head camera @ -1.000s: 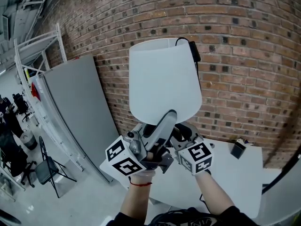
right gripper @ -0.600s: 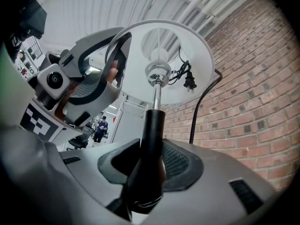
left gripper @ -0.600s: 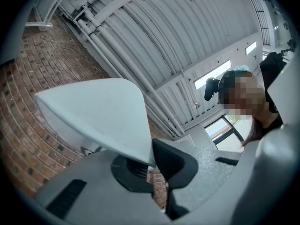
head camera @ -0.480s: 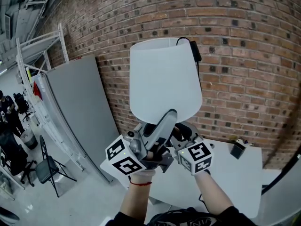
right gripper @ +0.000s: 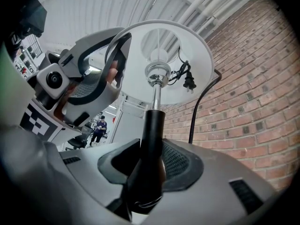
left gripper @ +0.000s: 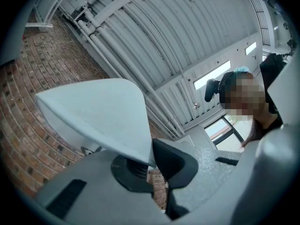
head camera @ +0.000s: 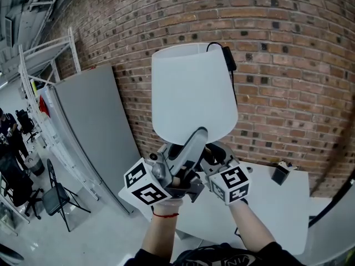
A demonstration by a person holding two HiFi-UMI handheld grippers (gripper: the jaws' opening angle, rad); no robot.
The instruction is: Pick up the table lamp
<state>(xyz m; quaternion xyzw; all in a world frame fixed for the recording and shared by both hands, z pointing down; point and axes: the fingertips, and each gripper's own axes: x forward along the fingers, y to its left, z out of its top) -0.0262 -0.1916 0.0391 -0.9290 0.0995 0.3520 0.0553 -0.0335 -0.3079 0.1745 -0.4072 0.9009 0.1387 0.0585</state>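
Observation:
The table lamp is held up in the air in front of a brick wall. Its white shade (head camera: 194, 93) fills the middle of the head view. My right gripper (head camera: 215, 153) is shut on the lamp's black stem (right gripper: 152, 139), which runs up between the jaws (right gripper: 150, 165) to the bulb socket inside the shade (right gripper: 164, 64). My left gripper (head camera: 195, 138) reaches up to the shade's lower rim (left gripper: 101, 121). Its jaws (left gripper: 147, 162) are shut on that rim, one finger outside the shade (right gripper: 115, 60). The lamp's base is hidden.
The lamp's black cord and plug (head camera: 228, 60) hang over the shade's top. Below stands a white table (head camera: 266, 209) with a small black object (head camera: 281, 175). A grey panel (head camera: 94, 132) leans on the brick wall at left, with a folding chair (head camera: 55, 199) beyond it.

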